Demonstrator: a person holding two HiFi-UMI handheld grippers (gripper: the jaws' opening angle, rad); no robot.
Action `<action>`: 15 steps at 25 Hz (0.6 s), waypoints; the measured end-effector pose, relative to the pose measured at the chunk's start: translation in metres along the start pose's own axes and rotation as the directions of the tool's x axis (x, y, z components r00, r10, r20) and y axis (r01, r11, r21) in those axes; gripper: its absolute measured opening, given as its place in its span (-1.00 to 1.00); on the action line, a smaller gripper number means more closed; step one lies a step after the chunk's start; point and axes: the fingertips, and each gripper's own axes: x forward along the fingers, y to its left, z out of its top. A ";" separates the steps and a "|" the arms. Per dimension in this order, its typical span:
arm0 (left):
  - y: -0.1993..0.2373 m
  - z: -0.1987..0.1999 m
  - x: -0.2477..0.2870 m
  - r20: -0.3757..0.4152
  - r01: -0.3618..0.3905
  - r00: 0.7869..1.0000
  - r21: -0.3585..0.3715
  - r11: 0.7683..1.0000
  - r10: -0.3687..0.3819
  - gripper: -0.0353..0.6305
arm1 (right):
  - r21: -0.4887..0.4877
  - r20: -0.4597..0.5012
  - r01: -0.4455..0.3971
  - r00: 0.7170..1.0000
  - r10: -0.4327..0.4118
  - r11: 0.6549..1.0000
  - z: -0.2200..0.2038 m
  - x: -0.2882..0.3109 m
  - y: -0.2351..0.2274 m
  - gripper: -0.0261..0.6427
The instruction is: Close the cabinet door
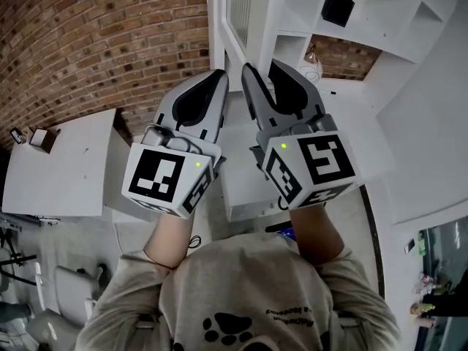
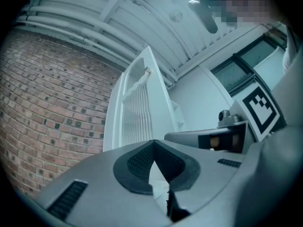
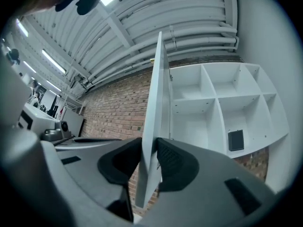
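**Right hand-held gripper pinches the door edge**

Head view: The door [image 1: 235,6] stands open, sticking out from the white cabinet [image 1: 409,20]. The left hand-held gripper [image 1: 219,75] and the right hand-held gripper [image 1: 263,68] are side by side at its near end.

Left gripper view: The left jaws are squeezed together at the tips, with nothing in them. The door [image 2: 137,112] is ahead, beside a brick wall [image 2: 52,103].

Right gripper view: The right jaws clamp the door's thin edge [image 3: 156,93]. A black box [image 3: 235,140] sits on a cabinet shelf.
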 end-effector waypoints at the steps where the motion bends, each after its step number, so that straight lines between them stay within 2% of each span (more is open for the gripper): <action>1: -0.002 -0.002 0.003 0.001 0.010 1.000 -0.003 1.000 -0.010 -0.87 | 0.007 -0.001 0.001 1.000 -0.001 1.000 -0.001 -0.002 -0.006 -0.59; 7: -0.018 -0.009 0.023 0.004 0.059 0.998 -0.007 0.998 -0.059 -0.87 | 0.039 -0.023 -0.021 0.999 0.022 0.999 -0.003 -0.008 -0.035 -0.62; 15: -0.028 -0.014 0.045 0.001 0.053 0.999 -0.008 0.999 -0.053 -0.87 | 0.050 -0.018 -0.016 1.000 0.017 0.999 -0.005 -0.014 -0.068 -0.65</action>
